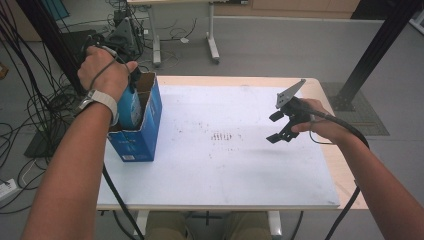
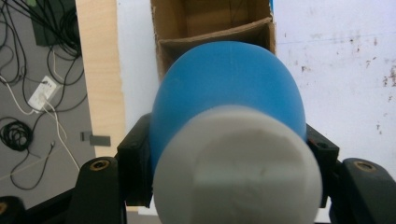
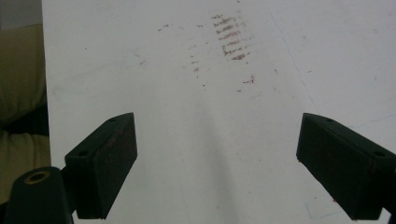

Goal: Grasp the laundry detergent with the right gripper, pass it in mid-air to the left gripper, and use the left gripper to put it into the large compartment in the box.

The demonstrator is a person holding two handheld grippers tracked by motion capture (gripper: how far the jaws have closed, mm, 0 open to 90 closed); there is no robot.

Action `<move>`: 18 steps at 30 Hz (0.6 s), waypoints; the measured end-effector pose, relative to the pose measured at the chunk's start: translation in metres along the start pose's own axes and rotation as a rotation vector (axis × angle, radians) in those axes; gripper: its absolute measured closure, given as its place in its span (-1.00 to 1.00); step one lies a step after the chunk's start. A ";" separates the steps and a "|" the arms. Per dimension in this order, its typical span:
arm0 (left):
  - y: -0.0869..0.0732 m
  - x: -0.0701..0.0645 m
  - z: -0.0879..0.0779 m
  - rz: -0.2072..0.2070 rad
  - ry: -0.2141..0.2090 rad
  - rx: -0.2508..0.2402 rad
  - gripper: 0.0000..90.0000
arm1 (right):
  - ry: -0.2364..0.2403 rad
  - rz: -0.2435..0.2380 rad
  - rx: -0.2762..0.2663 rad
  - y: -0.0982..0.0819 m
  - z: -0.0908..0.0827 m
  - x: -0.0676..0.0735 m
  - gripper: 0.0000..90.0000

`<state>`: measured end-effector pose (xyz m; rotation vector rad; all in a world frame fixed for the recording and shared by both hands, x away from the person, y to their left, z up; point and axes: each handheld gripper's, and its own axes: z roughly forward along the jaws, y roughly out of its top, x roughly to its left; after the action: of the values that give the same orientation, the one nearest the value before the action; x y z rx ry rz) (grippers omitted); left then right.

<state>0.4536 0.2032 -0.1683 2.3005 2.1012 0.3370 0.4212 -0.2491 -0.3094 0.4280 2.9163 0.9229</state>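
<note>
One blue bottle [image 2: 229,88] with a white cap is gripped by the left gripper [image 2: 229,158] above one cardboard box [image 1: 145,125] at left; its lower end is hidden. The right gripper [image 3: 217,163] is held open, empty.

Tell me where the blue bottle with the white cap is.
The blue plastic bottle with the white cap is clamped in the left gripper, over the open blue cardboard box at the table's left edge.

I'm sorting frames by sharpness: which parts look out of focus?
Left gripper view: the bottle's white cap is soft and blurred close to the lens, while the box beyond looks sharper. Right gripper view: the sheet's marks are fairly crisp. High view: even light, mild softness.
</note>
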 end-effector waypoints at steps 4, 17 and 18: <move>-0.002 -0.001 0.011 0.000 -0.002 -0.003 -0.18 | 0.000 0.006 0.001 -0.003 0.001 0.000 -0.72; -0.008 -0.002 0.046 -0.001 -0.001 -0.025 -0.18 | 0.004 0.017 0.006 -0.007 0.003 0.001 -0.72; -0.009 -0.002 0.048 0.002 -0.002 -0.018 -0.18 | 0.005 0.017 0.006 -0.007 0.003 0.001 -0.72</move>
<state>0.4528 0.2085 -0.2172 2.2923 2.0856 0.3518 0.4190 -0.2530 -0.3162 0.4515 2.9249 0.9193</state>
